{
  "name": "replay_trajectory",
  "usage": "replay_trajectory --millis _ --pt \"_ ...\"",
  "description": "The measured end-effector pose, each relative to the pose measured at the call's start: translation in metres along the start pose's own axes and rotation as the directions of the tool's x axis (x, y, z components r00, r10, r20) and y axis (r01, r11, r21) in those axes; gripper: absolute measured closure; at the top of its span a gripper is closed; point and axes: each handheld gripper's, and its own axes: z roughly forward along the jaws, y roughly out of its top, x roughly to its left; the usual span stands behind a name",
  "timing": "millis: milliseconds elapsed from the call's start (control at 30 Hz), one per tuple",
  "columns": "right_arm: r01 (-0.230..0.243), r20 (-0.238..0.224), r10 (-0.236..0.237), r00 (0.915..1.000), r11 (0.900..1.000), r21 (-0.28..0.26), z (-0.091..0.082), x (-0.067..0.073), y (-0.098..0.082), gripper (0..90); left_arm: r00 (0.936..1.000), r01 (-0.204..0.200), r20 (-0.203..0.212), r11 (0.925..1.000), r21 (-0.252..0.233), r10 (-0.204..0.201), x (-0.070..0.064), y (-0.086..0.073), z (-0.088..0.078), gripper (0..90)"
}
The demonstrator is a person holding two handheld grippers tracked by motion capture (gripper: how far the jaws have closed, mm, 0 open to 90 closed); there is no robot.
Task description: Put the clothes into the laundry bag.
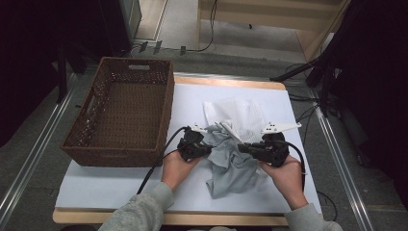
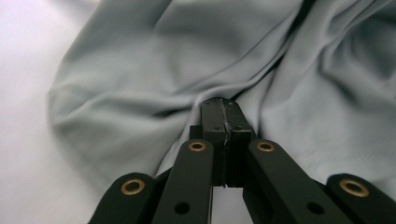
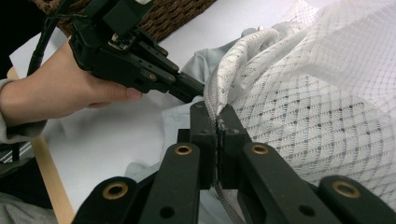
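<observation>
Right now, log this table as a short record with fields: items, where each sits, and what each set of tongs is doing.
surface: white sheet on a wooden table
basket: brown wicker basket, left side of the sheet
grey cloth: crumpled grey cloth between the hands
mesh bag: white mesh bag, lying partly on the grey cloth
left tongs: left tongs shut, tips at a fold of the grey cloth; grip unclear
right tongs: right tongs shut on the mesh bag's corded edge
</observation>
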Motion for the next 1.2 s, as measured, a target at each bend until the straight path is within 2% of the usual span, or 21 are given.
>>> replay_trajectory --millis 67,200,267,333,367,467,567,633,667,733,900,1033,1100,1200 --pt "-0.001 0.005 0.001 1.0 1.0 -0.001 -0.001 -0.001 0.0 88.7 0.9995 -0.03 0.006 0.9995 -0.007 0.03 -0.004 0.007 -0.004 90.0" --pt "-0.005 0.005 0.005 1.0 1.0 0.0 -0.001 -0.002 0.0 88.7 0.9998 -0.021 0.003 0.9993 -0.03 0.021 0.0 0.023 -0.013 90.0" --pt "-0.004 0.007 0.004 1.0 1.0 0.0 -0.002 -0.002 0.0 88.7 0.9995 -0.014 -0.029 0.9994 -0.032 0.013 0.004 0.03 -0.015 90.0" --pt "-0.003 0.009 0.003 1.0 1.0 -0.002 -0.002 -0.002 0.001 88.7 0.9985 0.016 -0.052 0.9995 -0.028 -0.017 0.009 0.035 -0.011 90.0" --pt "-0.005 0.009 0.005 0.9999 1.0 -0.004 -0.002 -0.002 0.001 88.7 0.998 0.015 -0.061 0.9995 -0.029 -0.017 0.011 0.037 -0.009 90.0" --pt "-0.001 0.007 0.001 1.0 1.0 -0.005 -0.002 -0.002 0.002 88.7 0.9993 -0.001 -0.038 0.9999 -0.01 0.0 0.01 0.04 0.002 90.0" --pt "-0.004 0.007 0.004 1.0 1.0 -0.007 -0.001 -0.002 0.004 88.7 0.9987 -0.037 0.036 0.9993 0.011 0.036 0.005 0.041 0.014 90.0" --pt "-0.002 0.008 0.002 1.0 1.0 -0.008 -0.001 -0.002 0.004 88.7 0.997 -0.06 0.051 0.9979 0.023 0.059 0.001 0.042 0.02 90.0" --pt "0.0 0.007 0.0 1.0 1.0 -0.008 -0.001 -0.002 0.005 88.7 0.9966 -0.047 0.069 0.9988 0.015 0.045 0.0 0.042 0.022 90.0" --pt "0.0 0.007 0.001 1.0 1.0 -0.008 -0.001 -0.002 0.005 88.7 0.9941 -0.046 0.098 0.9989 0.001 0.046 -0.002 0.045 0.023 90.0" --pt "0.002 0.009 -0.002 1.0 1.0 -0.01 0.0 -0.003 0.007 88.7 0.9848 -0.089 0.148 0.9959 -0.017 0.09 -0.019 0.054 0.026 90.0" --pt "0.006 0.007 -0.006 1.0 1.0 -0.009 0.001 -0.001 0.007 88.7 0.9793 -0.123 0.159 0.9921 -0.027 0.125 -0.032 0.063 0.03 90.0" --pt "0.007 0.005 -0.007 1.0 1.0 -0.017 -0.001 0.0 0.008 88.7 0.9787 -0.122 0.164 0.9923 -0.023 0.124 -0.032 0.067 0.034 90.0" --pt "0.015 -0.01 -0.016 0.9998 0.999 -0.047 -0.008 0.004 0.009 88.7 0.9811 -0.112 0.156 0.9934 -0.027 0.114 -0.032 0.07 0.04 90.0"
